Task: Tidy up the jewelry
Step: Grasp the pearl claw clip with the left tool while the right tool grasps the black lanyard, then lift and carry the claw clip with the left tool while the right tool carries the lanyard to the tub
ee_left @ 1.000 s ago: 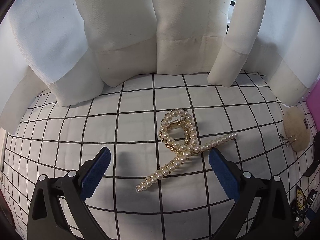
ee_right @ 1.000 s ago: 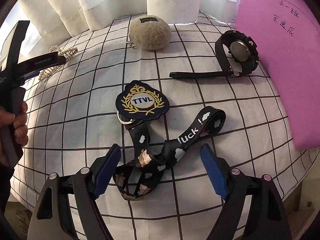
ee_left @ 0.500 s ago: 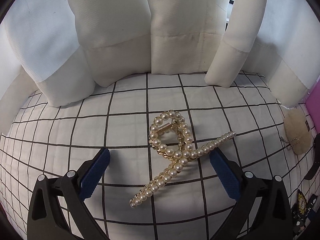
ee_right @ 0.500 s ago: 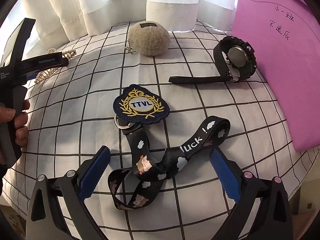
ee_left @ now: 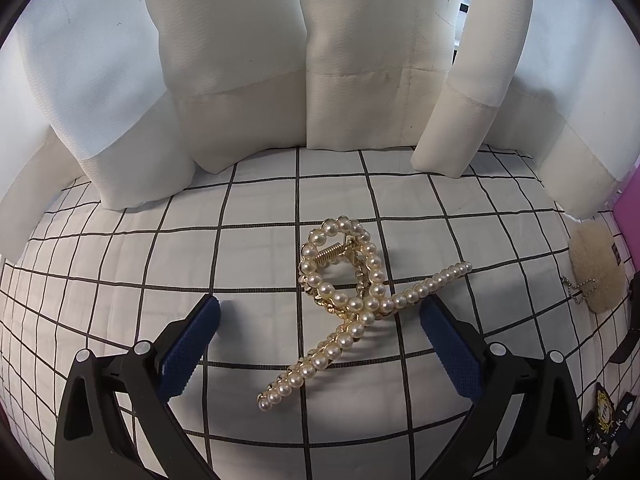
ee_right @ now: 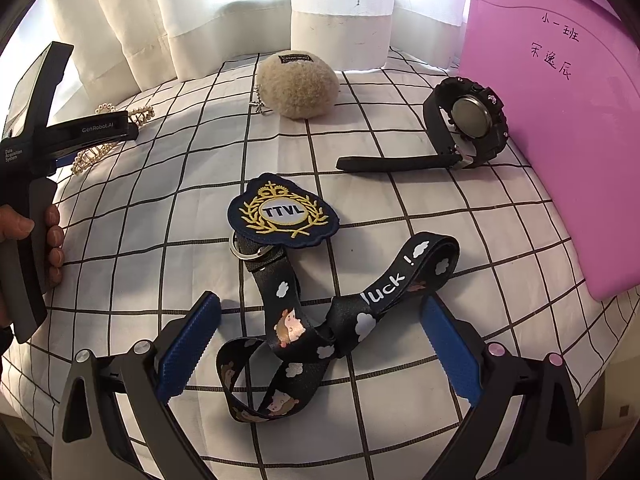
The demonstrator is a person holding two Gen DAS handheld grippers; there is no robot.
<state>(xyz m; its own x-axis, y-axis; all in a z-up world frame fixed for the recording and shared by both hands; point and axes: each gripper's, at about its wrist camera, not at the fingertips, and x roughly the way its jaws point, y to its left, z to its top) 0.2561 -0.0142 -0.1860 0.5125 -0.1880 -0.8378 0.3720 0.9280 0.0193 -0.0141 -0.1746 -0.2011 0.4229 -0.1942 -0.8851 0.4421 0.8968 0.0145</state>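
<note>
Left wrist view: your left gripper [ee_left: 320, 320] is spread wide and holds nothing, with the pearl hair claw [ee_left: 352, 304] lying between the jaws, its crossing just ahead of the fingertips and one beaded arm reaching almost to the right pad. It rests on its side on the checked cloth [ee_left: 120, 264], spring end away from you, so a squeeze across the crossing looks like the likely pick. Beyond it the white curtain [ee_left: 320, 80] hangs down onto the cloth; far off the right jaw sits a fuzzy beige pouch [ee_left: 596, 268] with a ball chain, well apart.

In the right wrist view, your right gripper [ee_right: 320, 332] is likewise released and empty. The black cartoon lanyard [ee_right: 320, 328] lies knotted between its jaws, one strap end near the right pad. Just ahead, the TTVL badge [ee_right: 284, 212] hangs from the lanyard's ring, so lifting one probably drags the other. Farther out to the right lies a black wristwatch [ee_right: 468, 120] beside a pink sheet [ee_right: 560, 140]. No tray or box for sorting shows.
</note>
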